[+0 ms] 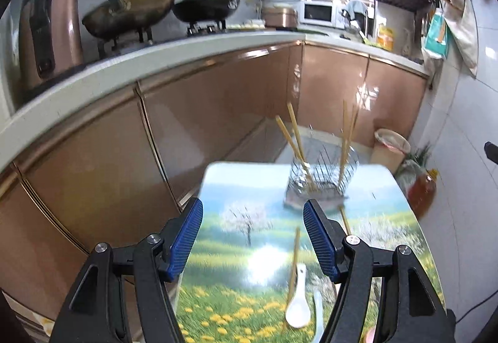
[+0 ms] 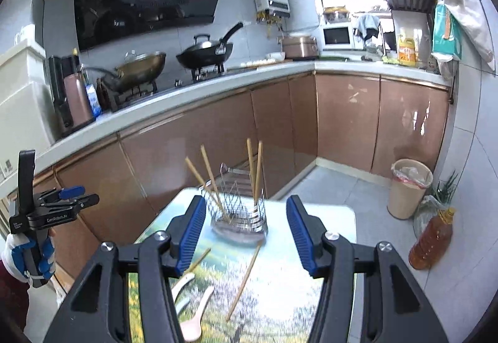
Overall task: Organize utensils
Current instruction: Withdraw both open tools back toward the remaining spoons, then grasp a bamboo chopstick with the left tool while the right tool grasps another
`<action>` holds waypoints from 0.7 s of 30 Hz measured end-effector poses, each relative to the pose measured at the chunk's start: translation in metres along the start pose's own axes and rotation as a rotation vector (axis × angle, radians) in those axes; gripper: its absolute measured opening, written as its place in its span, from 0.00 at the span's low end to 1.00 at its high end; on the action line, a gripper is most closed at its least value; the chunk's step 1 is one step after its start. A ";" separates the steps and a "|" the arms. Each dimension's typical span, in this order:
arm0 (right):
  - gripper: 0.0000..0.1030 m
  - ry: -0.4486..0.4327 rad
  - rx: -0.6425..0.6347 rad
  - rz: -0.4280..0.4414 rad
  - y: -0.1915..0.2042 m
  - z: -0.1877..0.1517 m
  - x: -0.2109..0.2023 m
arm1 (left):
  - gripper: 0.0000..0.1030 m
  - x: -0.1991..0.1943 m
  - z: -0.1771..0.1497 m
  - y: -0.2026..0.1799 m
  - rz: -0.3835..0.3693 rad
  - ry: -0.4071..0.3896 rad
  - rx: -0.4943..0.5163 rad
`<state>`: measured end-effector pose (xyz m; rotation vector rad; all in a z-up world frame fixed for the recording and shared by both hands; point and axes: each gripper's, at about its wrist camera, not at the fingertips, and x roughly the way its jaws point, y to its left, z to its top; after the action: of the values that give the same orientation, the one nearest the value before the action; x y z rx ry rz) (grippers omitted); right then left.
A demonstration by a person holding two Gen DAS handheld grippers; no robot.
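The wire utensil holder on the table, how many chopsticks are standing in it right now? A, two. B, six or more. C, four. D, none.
C: four chopsticks stand in the wire holder, one pair leaning left and one pair nearly upright, while two more chopsticks and two white spoons lie loose on the table.

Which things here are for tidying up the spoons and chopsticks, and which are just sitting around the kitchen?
For the job:
wire holder with four chopsticks standing in it
loose chopsticks lying on the table
white spoons lying on the table
left gripper and right gripper, both empty

Just lying about:
woks on the stove
bin
oil bottle
microwave
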<state>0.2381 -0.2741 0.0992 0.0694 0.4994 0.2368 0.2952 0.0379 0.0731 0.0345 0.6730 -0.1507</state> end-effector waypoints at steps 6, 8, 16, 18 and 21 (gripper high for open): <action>0.50 0.133 0.000 0.021 0.002 -0.026 0.038 | 0.64 0.049 -0.025 -0.005 -0.061 0.157 0.005; 0.50 0.188 0.007 0.022 0.000 -0.037 0.060 | 0.64 0.065 -0.032 -0.009 -0.079 0.200 0.008; 0.50 0.362 0.024 0.026 -0.013 -0.073 0.143 | 0.58 0.154 -0.056 -0.033 -0.141 0.389 0.048; 0.50 0.402 0.023 0.023 -0.017 -0.080 0.163 | 0.56 0.180 -0.061 -0.039 -0.160 0.443 0.057; 0.50 0.460 0.031 0.022 -0.022 -0.092 0.190 | 0.55 0.212 -0.069 -0.047 -0.176 0.517 0.070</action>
<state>0.3602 -0.2484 -0.0726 0.0505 0.9608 0.2679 0.4097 -0.0299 -0.1122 0.0834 1.1879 -0.3415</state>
